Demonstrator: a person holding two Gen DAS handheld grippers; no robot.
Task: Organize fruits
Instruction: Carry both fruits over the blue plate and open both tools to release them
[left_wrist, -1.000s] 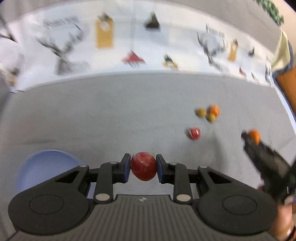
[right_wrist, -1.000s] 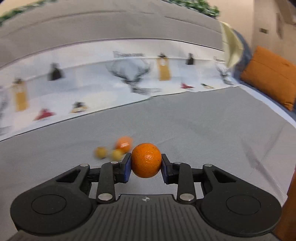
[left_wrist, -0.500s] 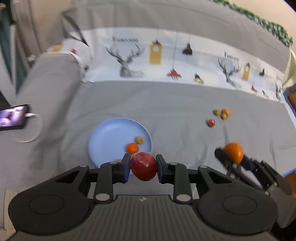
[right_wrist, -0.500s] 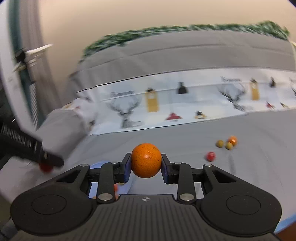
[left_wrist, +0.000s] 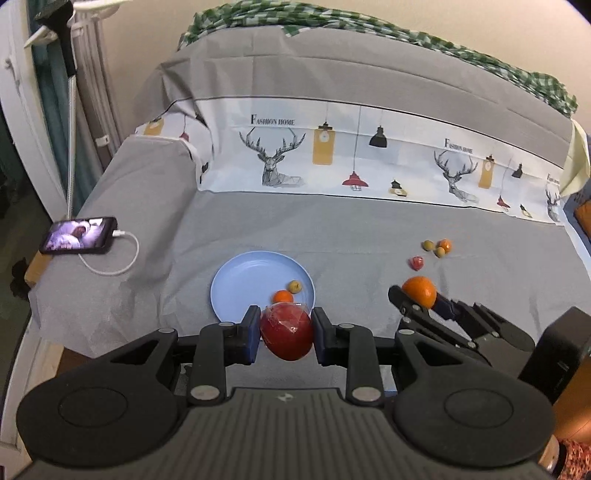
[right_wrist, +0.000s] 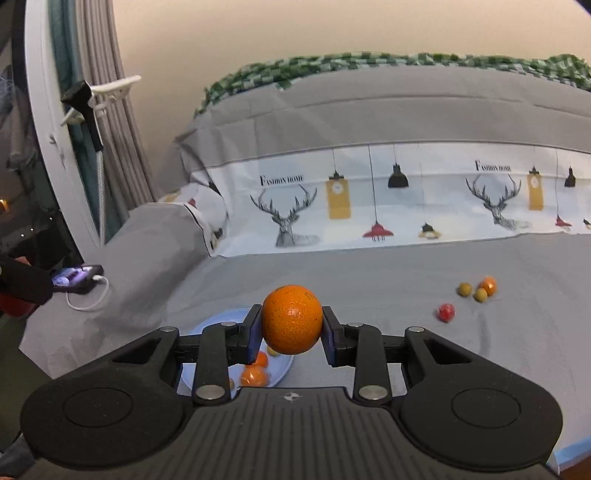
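Left hand-held gripper (left_wrist: 286, 334) pinching a red apple (left_wrist: 287, 331) in clear wrap, long axis roughly level between the pads, held over the near rim of the blue plate (left_wrist: 243, 280). Right hand-held gripper (right_wrist: 291, 334) clamped on a round orange (right_wrist: 292, 319), no clear long axis. On the plate: small orange fruit (left_wrist: 282, 296), yellowish one (left_wrist: 295, 285). Toward the bed's right edge: four loose fruits (left_wrist: 436, 249), perhaps olives among them. Phone (left_wrist: 79, 236) at left edge.
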